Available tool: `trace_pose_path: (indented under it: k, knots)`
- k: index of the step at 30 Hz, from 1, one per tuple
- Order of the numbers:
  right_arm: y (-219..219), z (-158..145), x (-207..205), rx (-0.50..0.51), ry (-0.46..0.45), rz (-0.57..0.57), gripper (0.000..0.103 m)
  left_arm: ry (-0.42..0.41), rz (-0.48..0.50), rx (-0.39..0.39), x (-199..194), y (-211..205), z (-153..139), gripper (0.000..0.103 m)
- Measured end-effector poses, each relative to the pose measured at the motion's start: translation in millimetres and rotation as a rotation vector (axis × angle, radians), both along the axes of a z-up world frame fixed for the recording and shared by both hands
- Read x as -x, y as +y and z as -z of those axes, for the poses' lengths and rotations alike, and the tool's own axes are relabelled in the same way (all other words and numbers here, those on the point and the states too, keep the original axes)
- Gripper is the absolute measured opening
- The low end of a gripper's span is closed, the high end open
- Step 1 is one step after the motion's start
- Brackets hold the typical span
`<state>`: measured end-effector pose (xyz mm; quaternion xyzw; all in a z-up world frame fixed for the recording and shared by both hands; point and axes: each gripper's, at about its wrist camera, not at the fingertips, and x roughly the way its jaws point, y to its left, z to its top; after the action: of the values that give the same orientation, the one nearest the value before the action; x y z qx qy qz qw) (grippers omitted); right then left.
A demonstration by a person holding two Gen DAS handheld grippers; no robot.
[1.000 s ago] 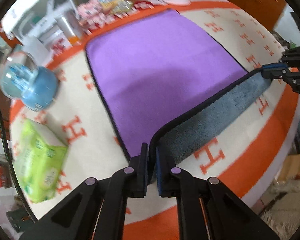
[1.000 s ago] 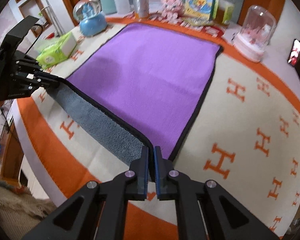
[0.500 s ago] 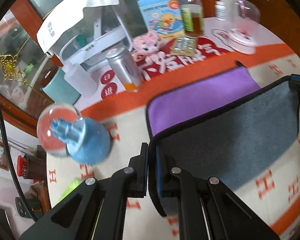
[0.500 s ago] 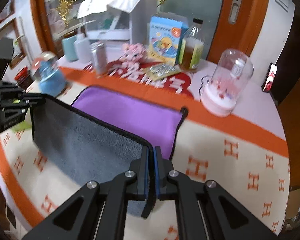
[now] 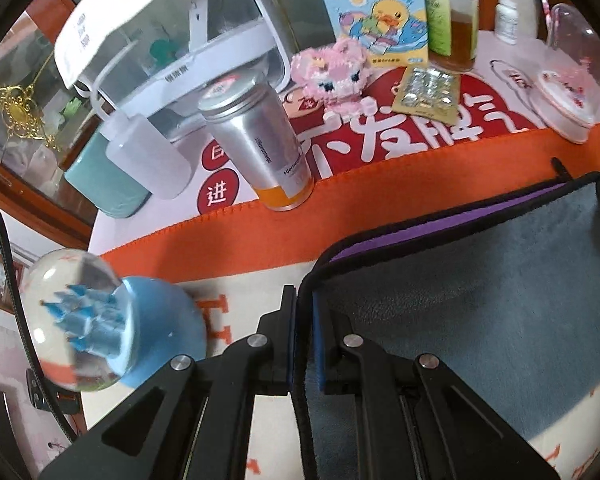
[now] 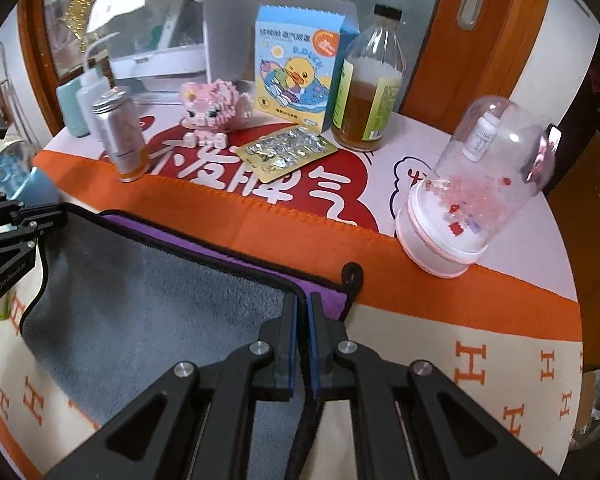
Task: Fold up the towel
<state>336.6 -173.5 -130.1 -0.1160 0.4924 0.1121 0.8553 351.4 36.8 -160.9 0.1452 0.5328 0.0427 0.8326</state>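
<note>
The towel is purple on one side, grey on the other, with black trim. It lies folded over on the table, grey side up, with a thin purple strip showing along its far edge. My left gripper is shut on the towel's left corner. My right gripper is shut on its right corner, beside the black hanging loop. The left gripper also shows at the left edge of the right wrist view. Both held corners are close to the far edge.
Beyond the towel stand a silver can, a pink brick toy, a duck box, a bottle, a blister pack and a domed jar. A blue snow globe sits left of my left gripper.
Both grippers carried the towel's near edge forward over the purple side to the far edge. The purple face is now almost covered by the grey side.
</note>
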Motion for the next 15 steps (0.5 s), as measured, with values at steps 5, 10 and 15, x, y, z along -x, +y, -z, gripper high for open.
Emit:
trace_pose_path:
  k: [5, 10, 15]
  knots:
    - [-0.9, 15.1, -13.0, 0.006, 0.023, 0.013, 0.005, 0.014, -0.008, -0.008, -11.1, -2.2, 14.0, 0.006]
    - [-3.4, 27.5, -20.9, 0.000, 0.048, 0.032, 0.005, 0.019, -0.007, -0.022, -17.6, -6.3, 23.2, 0.007]
    - [-1.3, 34.6, -25.9, 0.000, 0.060, 0.046, 0.005, 0.027, -0.017, -0.030, -22.9, -7.6, 31.2, 0.007]
